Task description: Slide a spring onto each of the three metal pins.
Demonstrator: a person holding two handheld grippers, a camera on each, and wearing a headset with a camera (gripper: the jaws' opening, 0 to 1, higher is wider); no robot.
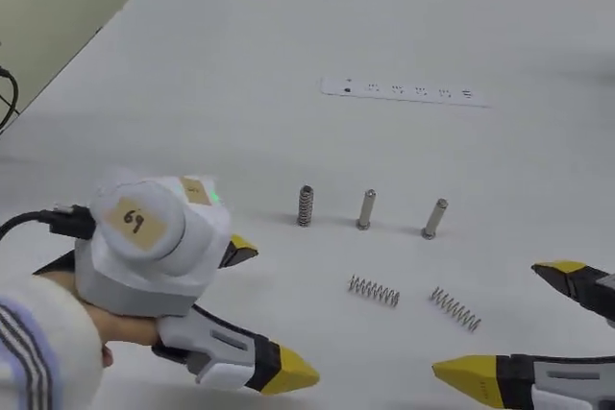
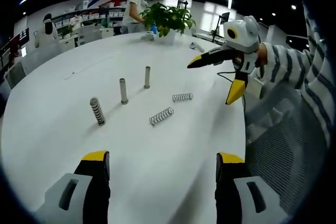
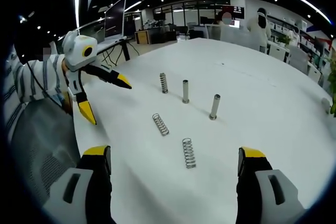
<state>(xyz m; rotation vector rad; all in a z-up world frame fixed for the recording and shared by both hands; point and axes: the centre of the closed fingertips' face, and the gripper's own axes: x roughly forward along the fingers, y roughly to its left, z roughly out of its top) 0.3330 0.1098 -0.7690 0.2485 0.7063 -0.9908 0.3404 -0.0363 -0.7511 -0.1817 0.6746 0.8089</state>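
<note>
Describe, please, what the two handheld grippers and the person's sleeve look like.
The left gripper and right gripper both have white-and-grey bodies with black jaws ending in pointed yellow tips. The left one bears a tan label handwritten 69, and a black cable runs from it. The person's sleeve is white with dark stripes.

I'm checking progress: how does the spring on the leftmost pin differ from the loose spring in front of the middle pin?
The mounted spring stands upright, while the loose spring lies on its side on the table. The mounted spring is threaded around a pin, while the loose spring lies apart from every pin, in front of the bare middle pin. Both are grey metal coils.
</note>
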